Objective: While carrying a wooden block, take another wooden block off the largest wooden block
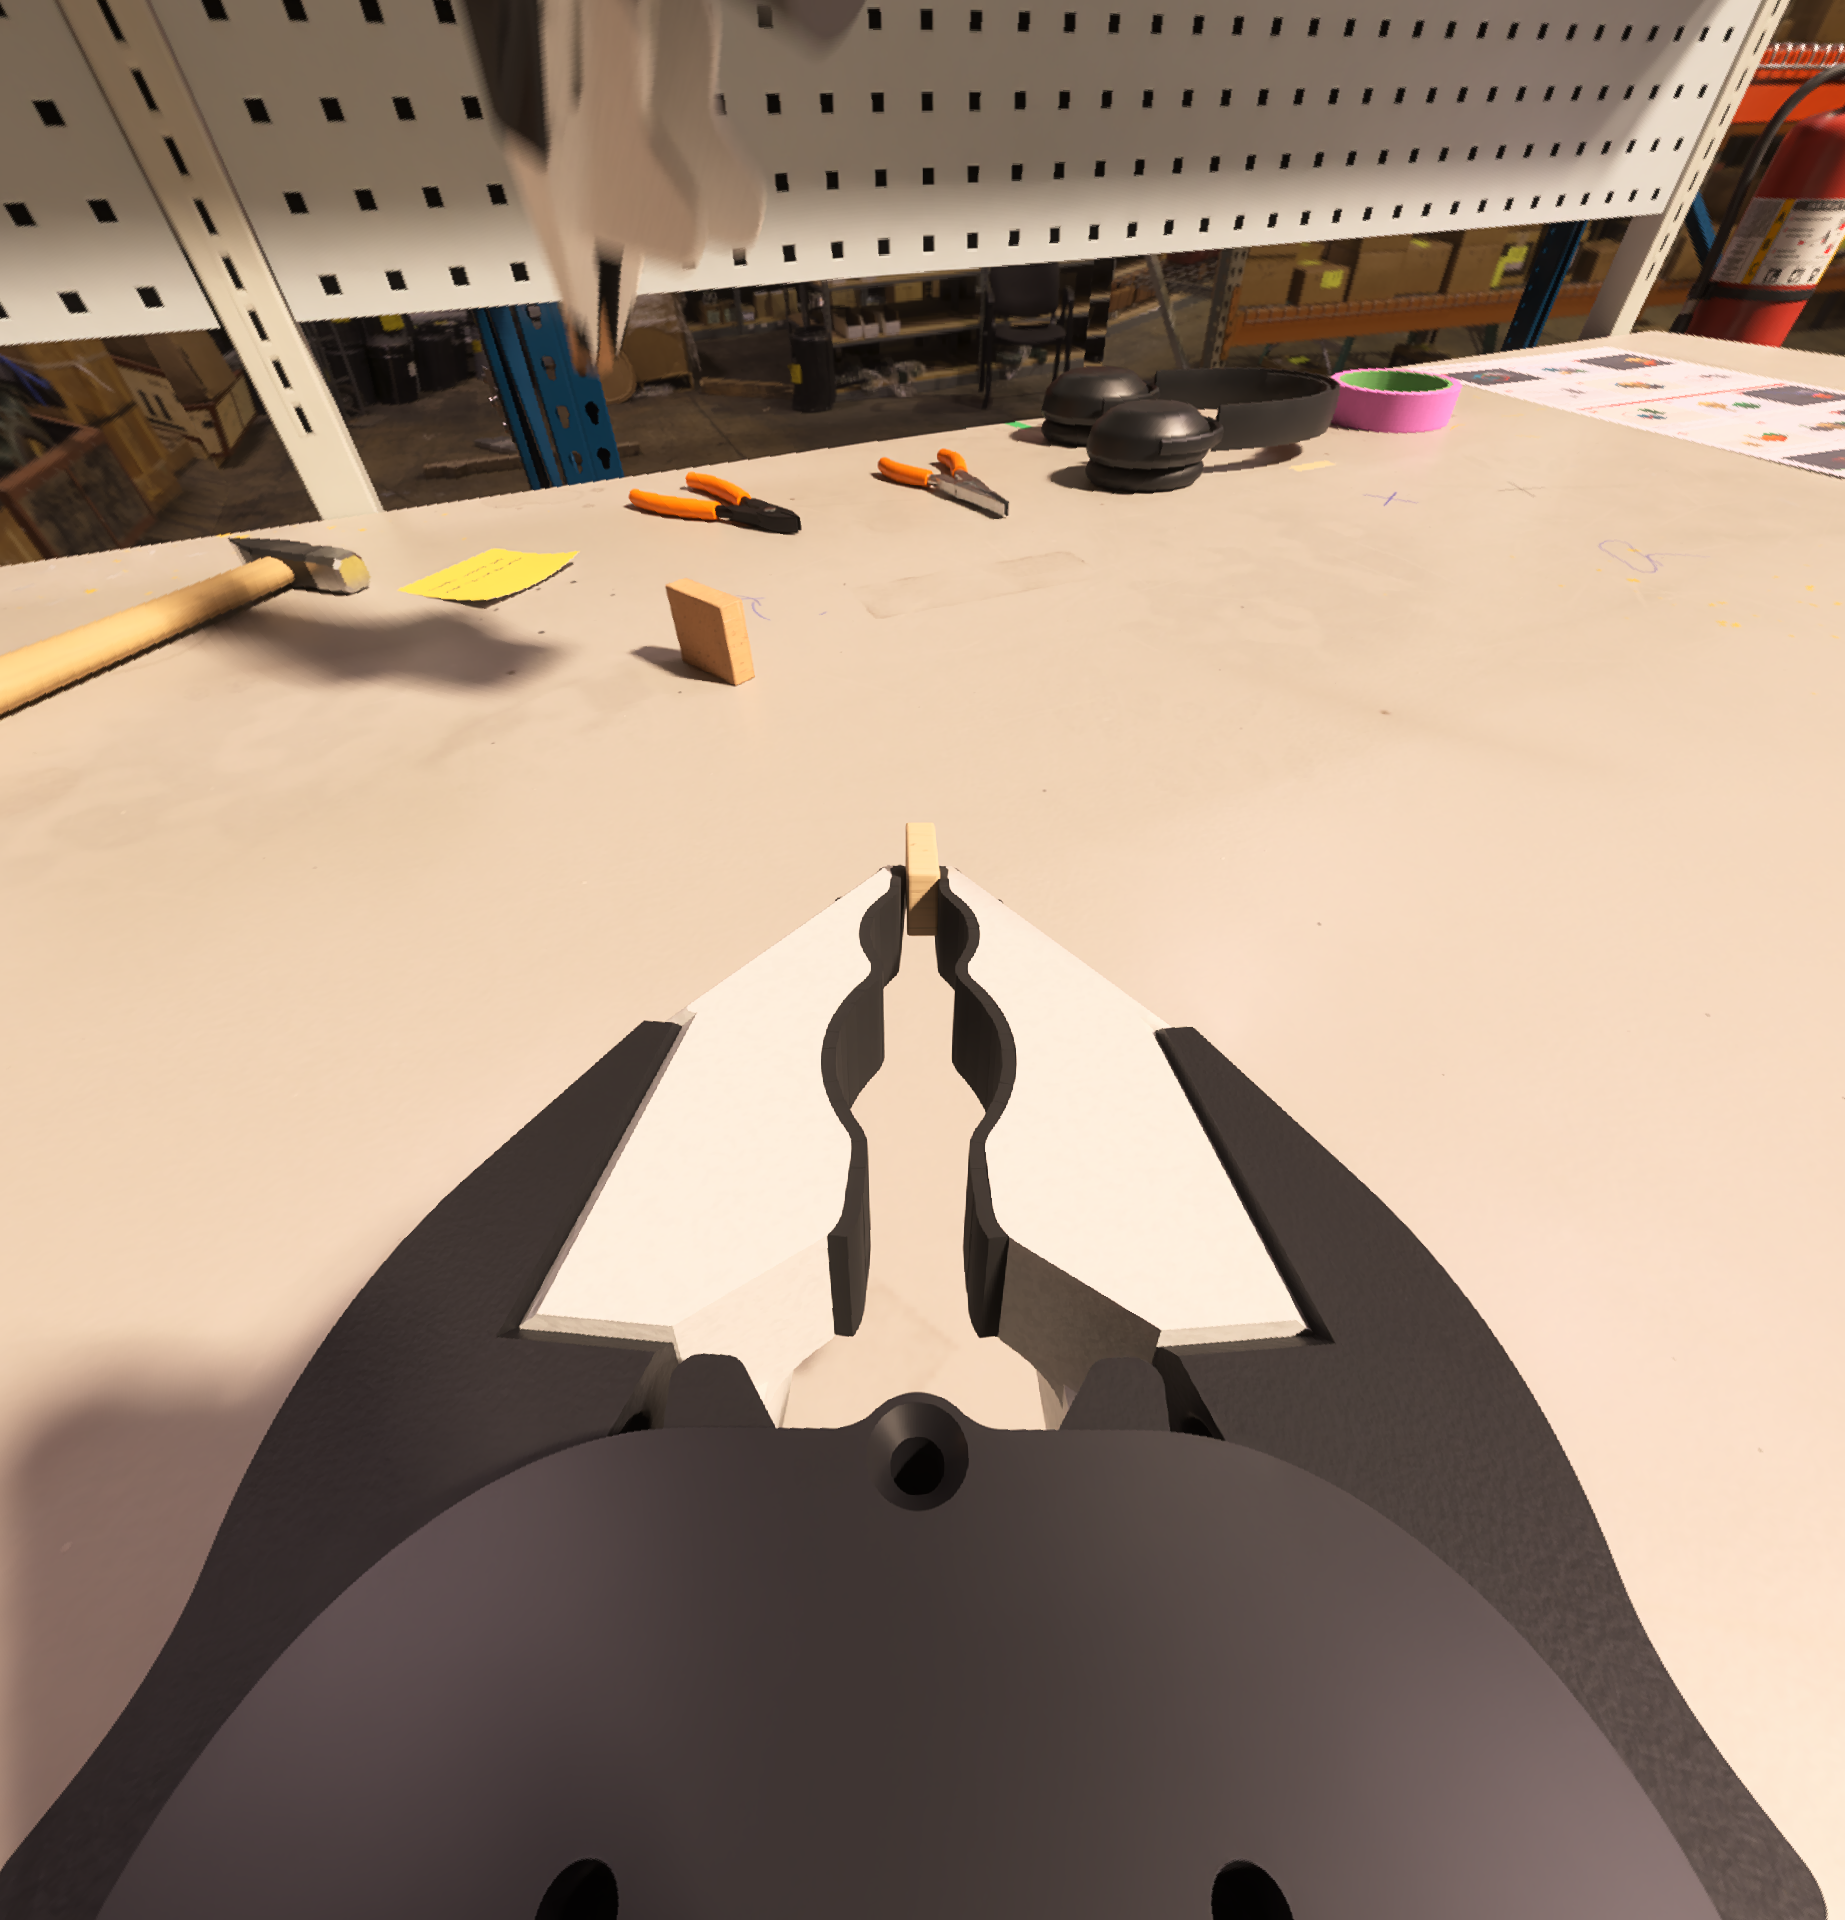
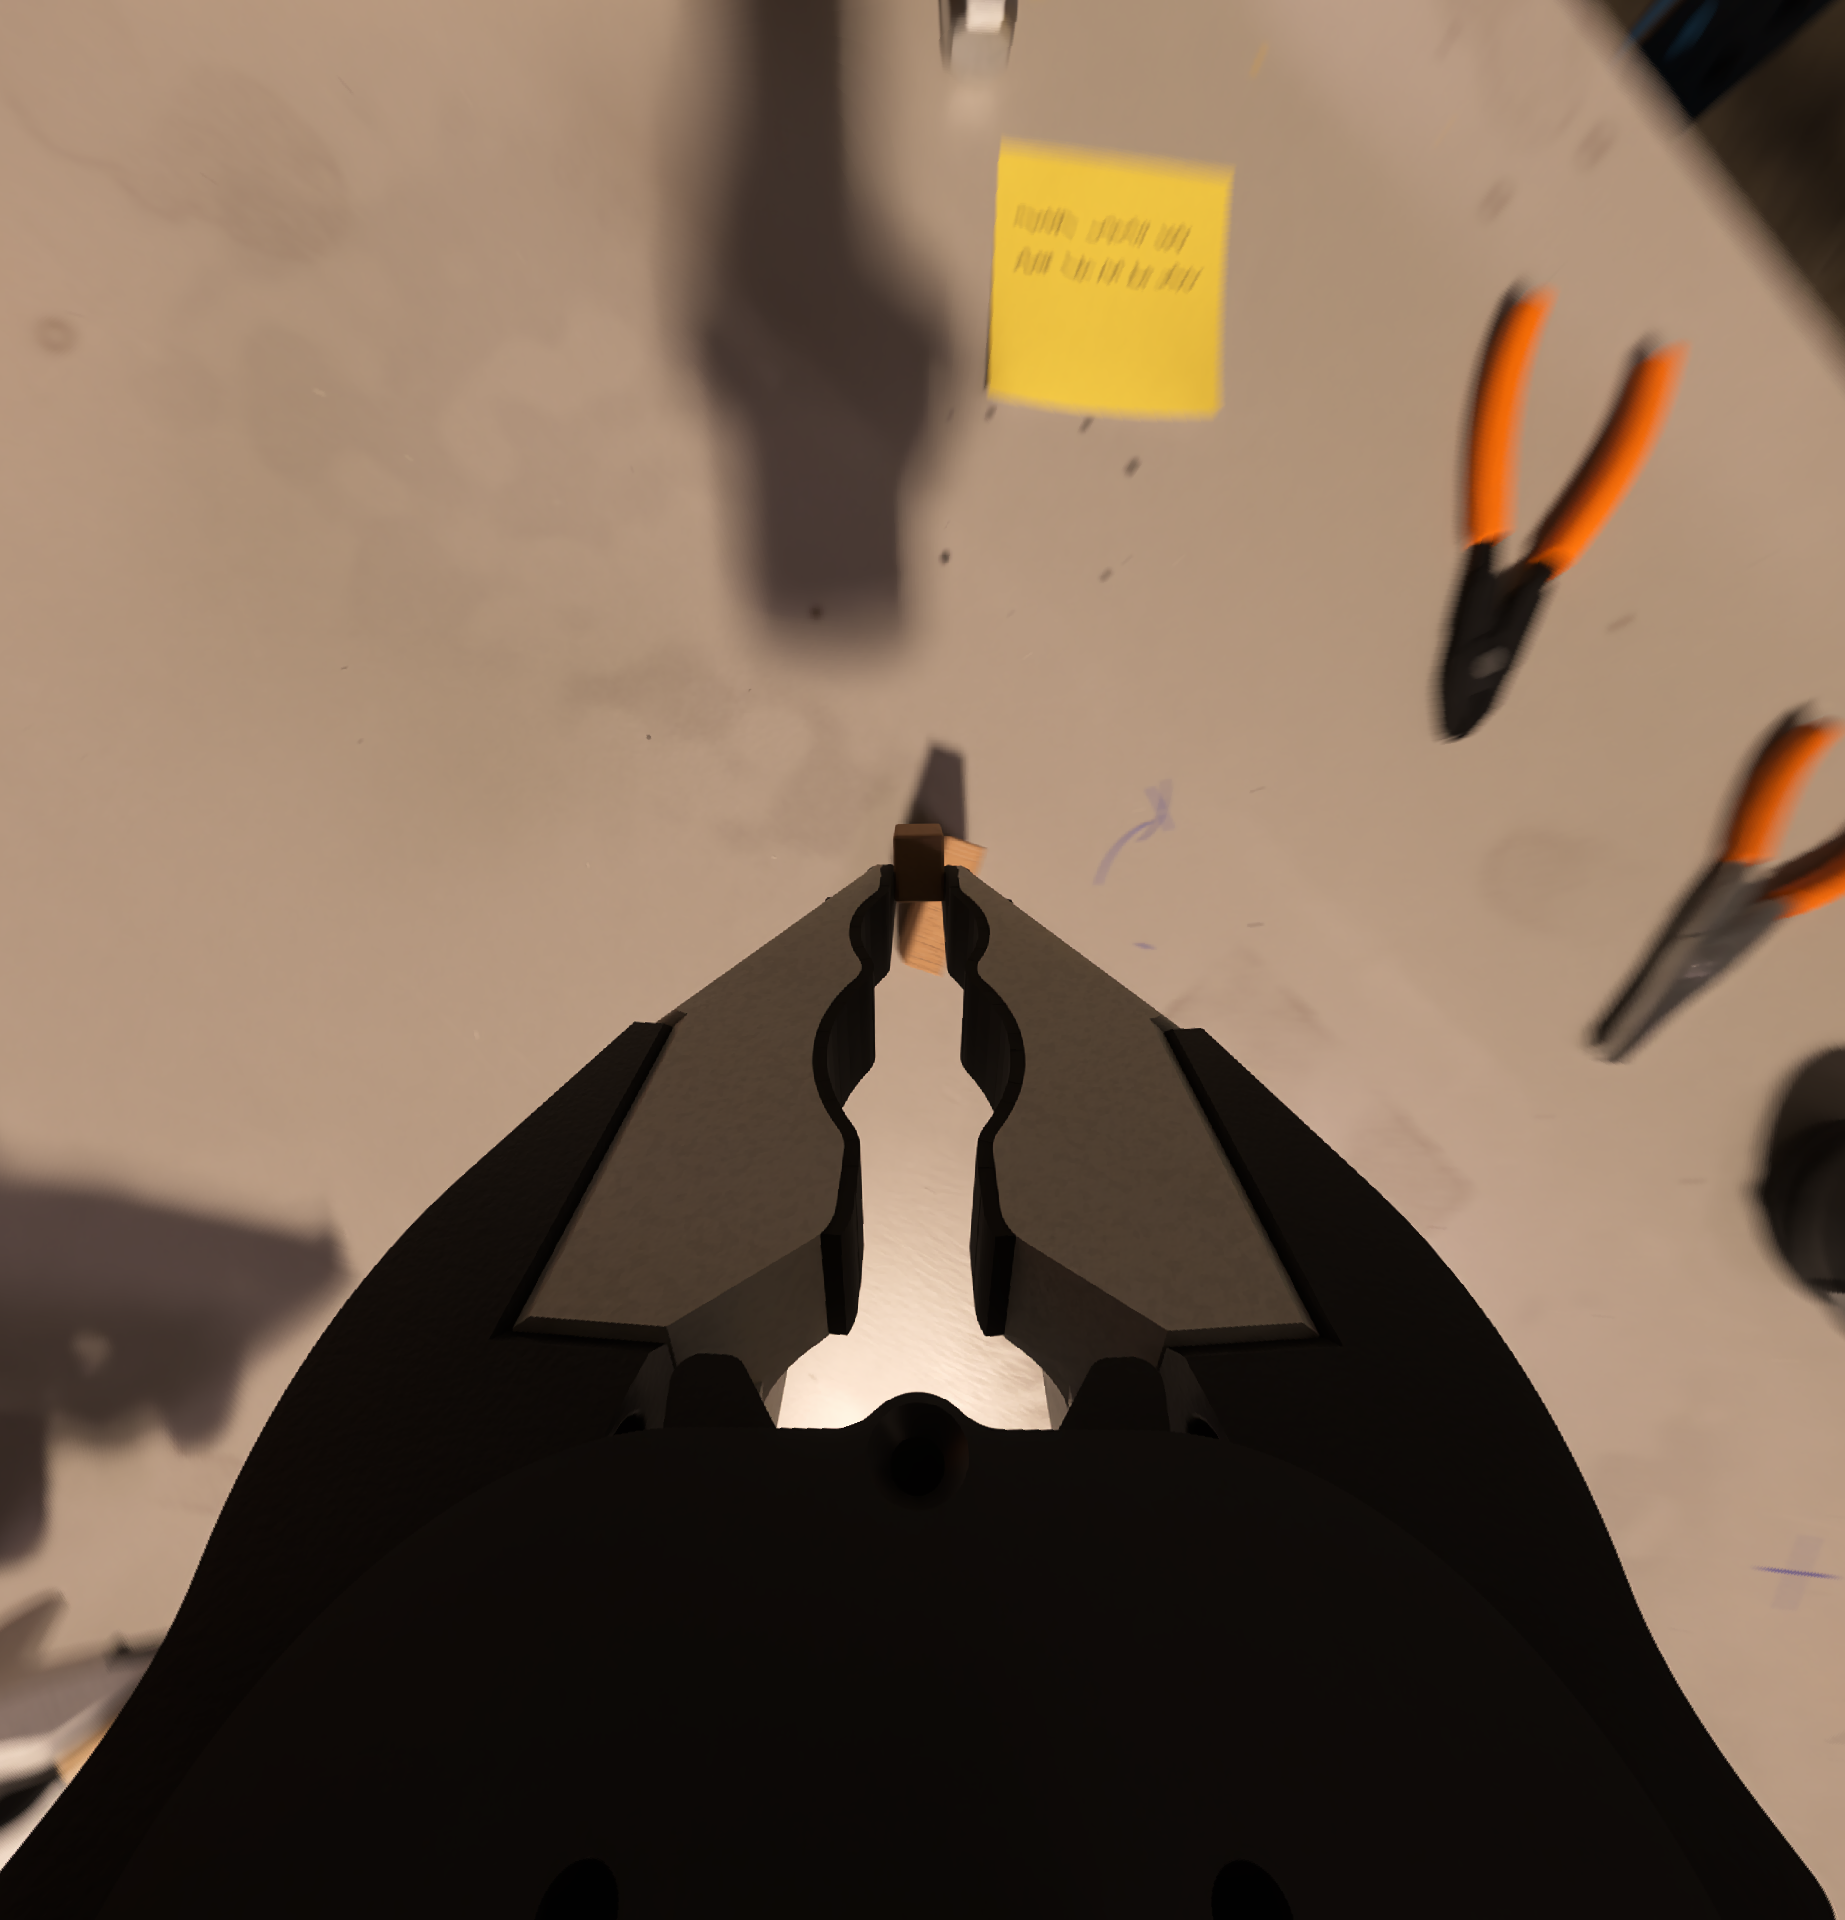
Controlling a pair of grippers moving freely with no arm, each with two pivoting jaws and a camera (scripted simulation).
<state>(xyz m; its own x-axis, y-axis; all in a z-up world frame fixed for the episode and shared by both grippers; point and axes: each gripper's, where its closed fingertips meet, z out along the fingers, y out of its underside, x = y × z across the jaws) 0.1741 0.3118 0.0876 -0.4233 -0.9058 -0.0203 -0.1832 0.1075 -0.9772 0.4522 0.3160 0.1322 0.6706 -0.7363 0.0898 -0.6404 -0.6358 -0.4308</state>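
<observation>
My left gripper (image 1: 920, 888) is shut on a small pale wooden block (image 1: 920, 844) and holds it above the table. The largest wooden block (image 1: 710, 631), a tan slab, stands alone on the table ahead to the left with nothing on it. My right gripper (image 2: 918, 883) points down from high above and is shut on a small darker wooden block (image 2: 918, 850). The large block (image 2: 924, 937) shows on the table far below, partly hidden behind the fingers. The right gripper also shows blurred at the top of the left wrist view (image 1: 627, 156).
A hammer (image 1: 118, 634), a yellow sticky note (image 1: 487, 575), two orange-handled pliers (image 1: 715, 504) (image 1: 944, 480), black ear defenders (image 1: 1157, 426), a tape roll (image 1: 1396, 398) and a printed sheet (image 1: 1687, 400) lie at the table's far side. A pegboard (image 1: 1209, 135) backs it.
</observation>
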